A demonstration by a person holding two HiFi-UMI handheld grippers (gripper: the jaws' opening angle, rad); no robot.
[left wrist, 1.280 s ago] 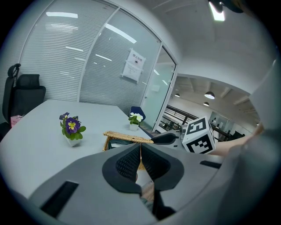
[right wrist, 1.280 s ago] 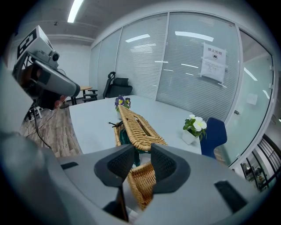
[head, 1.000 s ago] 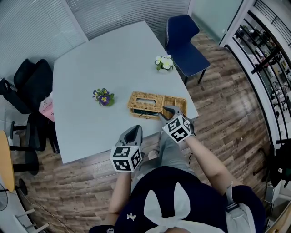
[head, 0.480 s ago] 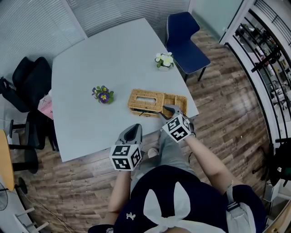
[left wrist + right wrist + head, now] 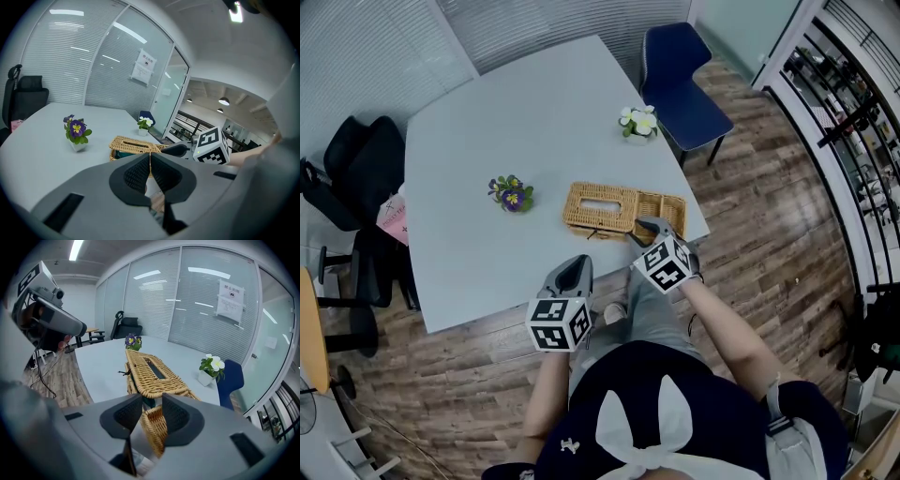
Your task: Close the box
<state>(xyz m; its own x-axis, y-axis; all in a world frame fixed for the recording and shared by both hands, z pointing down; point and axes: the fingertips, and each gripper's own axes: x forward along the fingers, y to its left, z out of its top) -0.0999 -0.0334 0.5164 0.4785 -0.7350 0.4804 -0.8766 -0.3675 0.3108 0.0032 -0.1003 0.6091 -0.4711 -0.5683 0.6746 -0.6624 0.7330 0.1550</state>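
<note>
Little has changed over the last second: the right gripper (image 5: 649, 225) has stayed at the right end of the wicker box (image 5: 600, 208), and the box has not moved or changed shape. What is changing is the jaws. They are opening, with a wicker edge of the box's right end between them, close to one pad and seemingly free of the other, so this reads as a grip being let go, not taken. The box lies near the table's (image 5: 487, 122) near edge. Its slotted top covers the left part, while the right-hand section looks open, and a teal strip shows under the top, so the closing seems unfinished. The left gripper (image 5: 574, 272) hangs short of the box and off the table's edge, jaws together on nothing. A pot of purple flowers (image 5: 513, 195) stands left of the box and a pot of white flowers (image 5: 637, 125) behind it, both well apart from it. A blue chair (image 5: 680, 89) stands further behind. Nothing blocks the box.
</note>
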